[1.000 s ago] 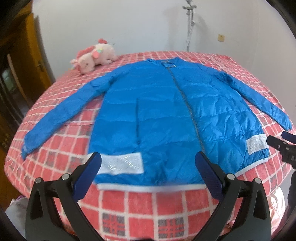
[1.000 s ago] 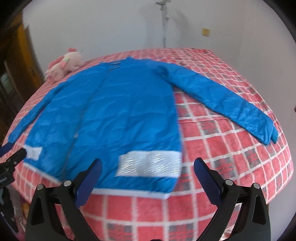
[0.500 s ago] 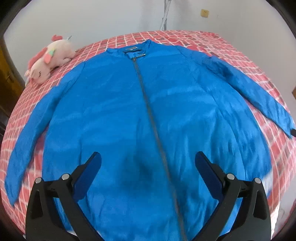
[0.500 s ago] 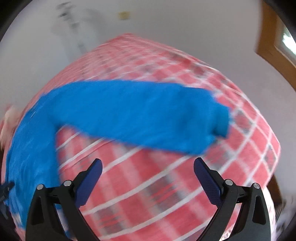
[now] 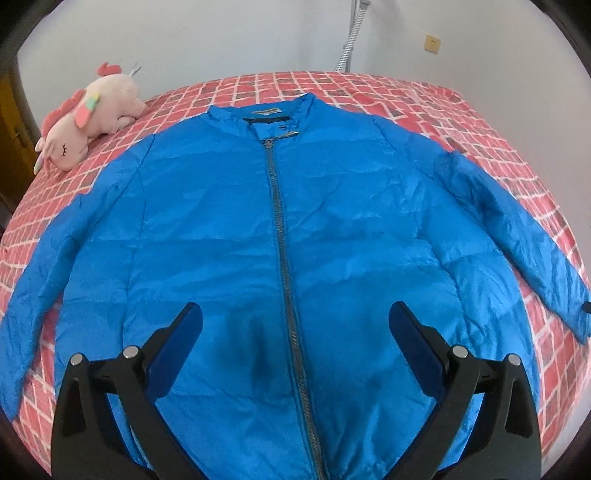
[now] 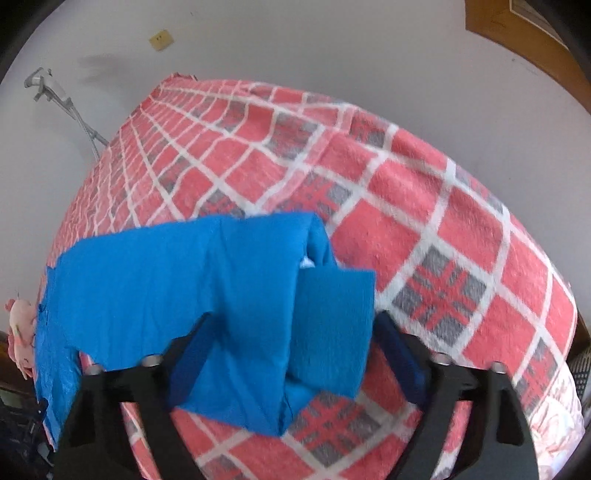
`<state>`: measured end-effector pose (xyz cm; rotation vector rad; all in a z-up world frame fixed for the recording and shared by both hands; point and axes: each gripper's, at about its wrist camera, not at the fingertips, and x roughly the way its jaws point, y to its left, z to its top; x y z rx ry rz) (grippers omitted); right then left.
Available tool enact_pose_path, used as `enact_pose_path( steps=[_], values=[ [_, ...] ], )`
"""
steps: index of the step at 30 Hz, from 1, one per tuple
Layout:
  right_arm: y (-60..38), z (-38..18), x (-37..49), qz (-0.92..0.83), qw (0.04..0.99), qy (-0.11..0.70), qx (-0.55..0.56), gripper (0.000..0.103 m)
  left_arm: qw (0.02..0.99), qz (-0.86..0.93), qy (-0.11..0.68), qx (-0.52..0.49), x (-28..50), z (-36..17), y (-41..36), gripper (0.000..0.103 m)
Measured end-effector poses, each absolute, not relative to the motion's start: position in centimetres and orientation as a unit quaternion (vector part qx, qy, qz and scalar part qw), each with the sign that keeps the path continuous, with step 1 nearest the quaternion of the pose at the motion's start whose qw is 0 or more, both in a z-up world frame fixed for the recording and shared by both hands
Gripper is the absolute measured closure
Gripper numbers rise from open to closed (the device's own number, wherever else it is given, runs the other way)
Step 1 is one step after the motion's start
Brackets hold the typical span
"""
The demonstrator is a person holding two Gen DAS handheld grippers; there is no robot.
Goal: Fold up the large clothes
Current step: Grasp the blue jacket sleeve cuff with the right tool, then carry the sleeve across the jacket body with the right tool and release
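Note:
A blue zip-up jacket (image 5: 229,236) lies flat, front up, on a bed with a red checked blanket (image 5: 498,147), sleeves spread to both sides. My left gripper (image 5: 295,328) is open and empty above the jacket's lower front, straddling the zipper (image 5: 280,236). In the right wrist view my right gripper (image 6: 291,336) is open around the end of the jacket's right sleeve (image 6: 221,288), whose cuff (image 6: 332,314) lies between the fingers. The jaws stand wide and do not pinch the cloth.
A pink plush toy (image 5: 85,118) lies at the bed's far left corner. A white wall runs behind the bed. The bed's right edge (image 6: 554,295) drops off near the sleeve. A wooden frame (image 6: 535,33) shows at upper right.
My left gripper moved forward over the jacket's body. My right gripper swung right and closed in on the sleeve end, which now lies between its fingers.

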<state>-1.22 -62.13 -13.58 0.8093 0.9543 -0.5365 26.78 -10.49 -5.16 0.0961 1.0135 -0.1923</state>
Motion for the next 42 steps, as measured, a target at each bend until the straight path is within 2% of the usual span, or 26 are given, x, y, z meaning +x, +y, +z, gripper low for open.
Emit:
enact_pose_path(
  steps=[1, 2, 3, 5, 7, 10, 15, 20, 26, 31, 35, 38, 42],
  values=[
    [-62.0, -13.4, -1.2, -0.244, 0.777, 0.440, 0.378, 0.040, 0.869, -0.089, 0.485, 0.045, 26.9, -5.2, -10.4, 0.004],
    [-62.1, -13.3, -1.0, -0.242, 0.777, 0.439, 0.382, 0.055, 0.869, -0.087, 0.484, 0.045, 27.0, -5.3, -10.2, 0.004],
    [-62.1, -13.1, -0.8, -0.223, 0.780, 0.429, 0.398, 0.063, 0.870, -0.083, 0.484, 0.047, 27.2, -5.3, -10.2, 0.004],
    [-61.9, -12.1, -0.5, -0.208, 0.785, 0.412, 0.413, 0.070, 0.871, -0.081, 0.482, 0.049, 27.3, -5.3, -10.1, 0.004],
    [-61.1, -10.2, 0.1, -0.194, 0.804, 0.389, 0.407, 0.072, 0.872, -0.083, 0.480, 0.047, 27.4, -5.1, -9.8, 0.007],
    [-58.6, -6.4, 1.9, -0.140, 0.836, 0.354, 0.395, 0.073, 0.873, -0.083, 0.479, 0.046, 27.4, -4.8, -9.5, 0.026],
    [-51.7, -1.5, 8.2, -0.058, 0.870, 0.351, 0.342, 0.074, 0.872, -0.081, 0.482, 0.031, 27.7, -4.5, -8.6, 0.026],
    [-44.0, 0.0, 15.3, 0.000, 0.878, 0.378, 0.292, 0.074, 0.875, -0.077, 0.477, 0.023, 28.1, -3.7, -7.8, 0.026],
    [-34.9, -1.2, 21.9, 0.036, 0.878, 0.422, 0.224, 0.074, 0.870, -0.078, 0.487, 0.016, 29.1, -3.7, -6.4, 0.026],
    [-30.9, -3.7, 25.7, 0.067, 0.862, 0.459, 0.206, 0.074, 0.868, -0.078, 0.490, 0.022, 29.8, -3.9, -5.6, 0.025],
    [-29.3, -4.7, 26.9, 0.155, 0.844, 0.464, 0.219, 0.054, 0.864, -0.092, 0.495, 0.010, 30.3, -3.7, -5.3, 0.019],
    [-29.6, -3.9, 25.6, 0.198, 0.847, 0.441, 0.221, 0.054, 0.864, -0.103, 0.492, 0.001, 30.5, -3.5, -5.5, 0.013],
    [-32.4, -2.8, 23.4, 0.142, 0.873, 0.420, 0.201, 0.054, 0.852, -0.141, 0.504, -0.021, 30.9, -3.4, -7.6, 0.013]
  ],
)
